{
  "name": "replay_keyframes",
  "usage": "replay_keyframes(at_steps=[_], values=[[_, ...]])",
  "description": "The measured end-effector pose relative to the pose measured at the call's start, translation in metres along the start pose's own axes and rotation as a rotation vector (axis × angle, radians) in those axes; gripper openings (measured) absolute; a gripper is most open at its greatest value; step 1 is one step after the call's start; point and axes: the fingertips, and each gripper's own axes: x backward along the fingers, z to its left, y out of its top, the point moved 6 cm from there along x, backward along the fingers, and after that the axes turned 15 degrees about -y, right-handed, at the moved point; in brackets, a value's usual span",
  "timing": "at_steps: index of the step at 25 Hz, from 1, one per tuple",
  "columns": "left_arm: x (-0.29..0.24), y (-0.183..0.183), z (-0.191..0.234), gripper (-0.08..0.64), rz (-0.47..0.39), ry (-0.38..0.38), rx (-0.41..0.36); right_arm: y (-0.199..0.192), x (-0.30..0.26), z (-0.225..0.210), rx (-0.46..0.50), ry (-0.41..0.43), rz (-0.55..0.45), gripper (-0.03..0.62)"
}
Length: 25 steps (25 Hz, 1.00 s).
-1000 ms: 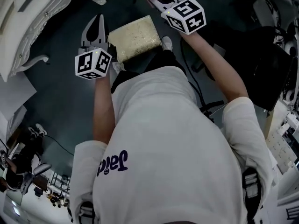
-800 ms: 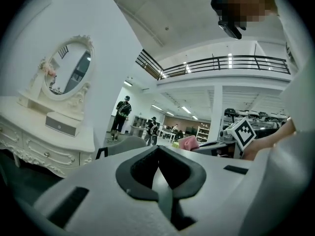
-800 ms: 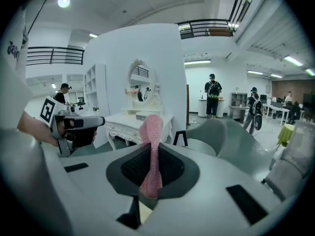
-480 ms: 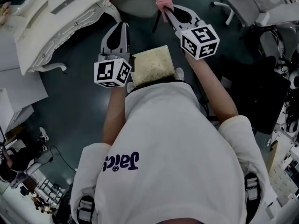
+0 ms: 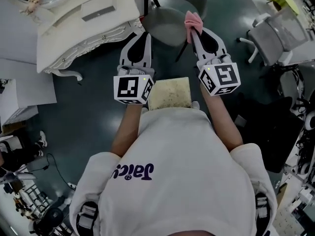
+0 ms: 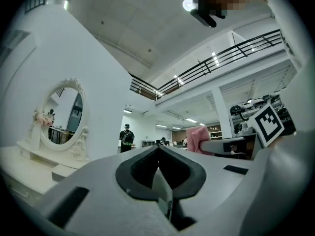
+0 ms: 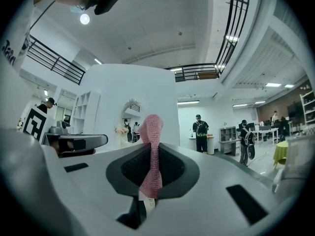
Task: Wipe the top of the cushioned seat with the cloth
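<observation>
Cloth [image 5: 193,19] pinched in right gripper [image 5: 194,31] | left gripper [image 5: 145,35] closed, empty | cushioned seat [image 5: 170,93] half hidden

Cushioned seat [image 5: 170,93] on floor just ahead of the person, between the two forearms. Left gripper [image 5: 141,34] and right gripper [image 5: 195,32] side by side beyond it, well apart. Cloth [image 5: 192,19] between right gripper's jaws (end sticking out past the tips). Round chair [image 5: 170,11] ahead, between grippers. Dressing table [image 5: 83,18] ahead-left. Office chair [image 5: 273,33] far right.
</observation>
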Motion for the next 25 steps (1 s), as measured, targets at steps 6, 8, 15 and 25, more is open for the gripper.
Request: replay_keyframes(at_steps=[6, 8, 15, 25], values=[[-0.007, 0.005, 0.005, 0.014, -0.011, -0.001, 0.006, 0.003, -0.008, -0.001, -0.015, -0.011, 0.002, 0.025], [-0.01, 0.005, 0.006, 0.014, -0.012, -0.005, 0.013, 0.003, -0.011, -0.002, -0.012, -0.013, 0.011, 0.025], [-0.016, 0.003, 0.01, 0.014, -0.02, -0.001, 0.038, 0.0, -0.018, -0.003, 0.001, 0.001, 0.025, 0.025], [-0.021, 0.006, 0.013, 0.014, -0.028, 0.008, 0.054, -0.002, -0.027, -0.009, 0.012, 0.001, 0.048, 0.023]])
